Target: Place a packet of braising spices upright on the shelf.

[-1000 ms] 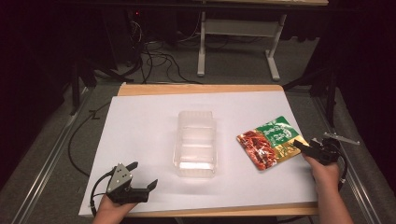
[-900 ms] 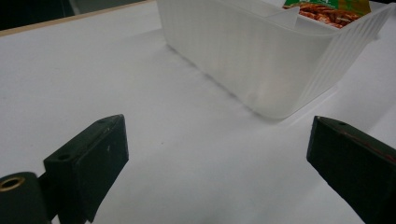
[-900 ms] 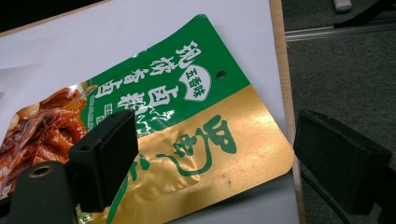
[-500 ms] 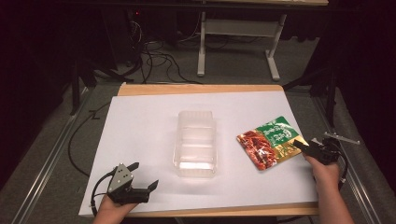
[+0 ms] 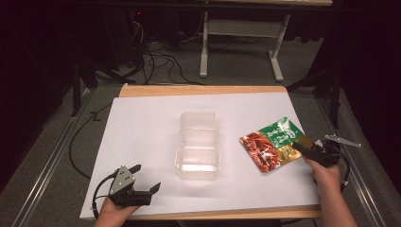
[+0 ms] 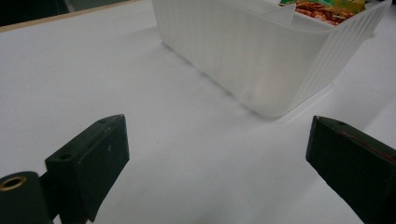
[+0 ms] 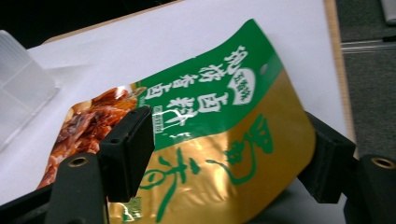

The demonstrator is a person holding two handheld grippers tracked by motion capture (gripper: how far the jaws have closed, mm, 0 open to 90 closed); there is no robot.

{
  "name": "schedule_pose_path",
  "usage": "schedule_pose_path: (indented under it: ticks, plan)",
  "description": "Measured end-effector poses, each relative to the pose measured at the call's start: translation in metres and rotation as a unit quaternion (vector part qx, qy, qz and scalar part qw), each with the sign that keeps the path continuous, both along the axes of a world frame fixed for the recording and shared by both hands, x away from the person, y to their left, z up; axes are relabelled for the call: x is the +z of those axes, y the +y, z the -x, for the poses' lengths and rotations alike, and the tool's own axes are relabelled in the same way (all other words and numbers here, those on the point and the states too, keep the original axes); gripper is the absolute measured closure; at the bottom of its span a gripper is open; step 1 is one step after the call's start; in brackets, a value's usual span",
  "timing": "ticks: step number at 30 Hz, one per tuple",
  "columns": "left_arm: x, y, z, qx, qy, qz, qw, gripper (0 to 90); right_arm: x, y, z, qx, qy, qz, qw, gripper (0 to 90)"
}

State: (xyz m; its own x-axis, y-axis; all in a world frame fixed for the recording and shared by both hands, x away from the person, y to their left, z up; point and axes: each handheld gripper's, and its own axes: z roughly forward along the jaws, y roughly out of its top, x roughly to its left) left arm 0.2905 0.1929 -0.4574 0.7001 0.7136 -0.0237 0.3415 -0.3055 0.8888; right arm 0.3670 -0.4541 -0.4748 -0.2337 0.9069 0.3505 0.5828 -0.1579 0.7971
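A white sheet (image 5: pixel 142 137) covers a wood-edged table (image 5: pixel 198 89); at its centre stands a clear, ribbed plastic tub (image 5: pixel 198 145), rectangular with rounded corners, a divider inside it. At the tub's three o'clock lies a glossy foil pouch (image 5: pixel 274 143), flat and slightly curled, printed green, gold and red with a food picture. The right gripper (image 5: pixel 305 149), in a hand (image 5: pixel 326 176), has its matte black jaws set either side of the pouch's gold edge; whether they pinch it cannot be told. At seven o'clock the left gripper (image 5: pixel 146 178) rests with jaws spread wide, nothing between them; the tub's corrugated wall faces it.
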Motion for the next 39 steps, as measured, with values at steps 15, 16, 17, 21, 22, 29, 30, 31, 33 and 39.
schedule_pose_path:
  ticks: [15, 16, 17, 21, 22, 29, 30, 31, 33, 39]
  plan:
    - [-0.001, -0.002, 0.000, -0.008, 0.002, -0.003, 1.0000, 7.0, -0.004, 0.016, -0.011, 0.032, 0.046, -0.009, 0.9984, 29.1]
    - [-0.001, -0.002, 0.000, -0.008, 0.002, -0.003, 1.0000, 7.1, -0.004, 0.016, -0.011, 0.037, 0.046, -0.007, 0.9983, 30.7]
    - [-0.001, -0.002, 0.000, -0.009, 0.002, -0.004, 0.9999, 7.1, -0.004, 0.016, -0.011, 0.040, 0.045, -0.009, 0.9982, 32.2]
    - [-0.001, -0.002, 0.000, -0.009, 0.003, -0.004, 0.9999, 7.1, -0.004, 0.016, -0.012, 0.032, 0.050, -0.006, 0.9982, 36.1]
    - [-0.001, -0.002, 0.000, -0.010, 0.003, -0.005, 0.9999, 7.2, -0.005, 0.016, -0.013, 0.023, 0.058, -0.007, 0.9980, 37.1]
    - [-0.001, -0.001, 0.001, -0.010, 0.002, -0.005, 0.9999, 7.3, -0.006, 0.013, -0.014, -0.009, 0.078, -0.006, 0.9969, 57.2]
    - [-0.001, -0.001, 0.001, -0.010, 0.002, -0.005, 0.9999, 7.3, -0.006, 0.013, -0.014, -0.009, 0.078, -0.006, 0.9969, 57.2]
    - [0.000, -0.001, 0.001, -0.011, 0.002, -0.005, 0.9999, 7.3, -0.006, 0.014, -0.014, -0.013, 0.080, -0.002, 0.9967, 61.6]
    - [0.000, -0.002, 0.001, -0.011, 0.002, -0.005, 0.9999, 7.3, -0.005, 0.016, -0.014, -0.024, 0.083, 0.010, 0.9962, 71.6]
    - [0.000, -0.002, 0.001, -0.012, 0.001, -0.007, 0.9999, 7.4, -0.003, 0.015, -0.010, -0.043, 0.068, 0.024, 0.9965, 90.0]
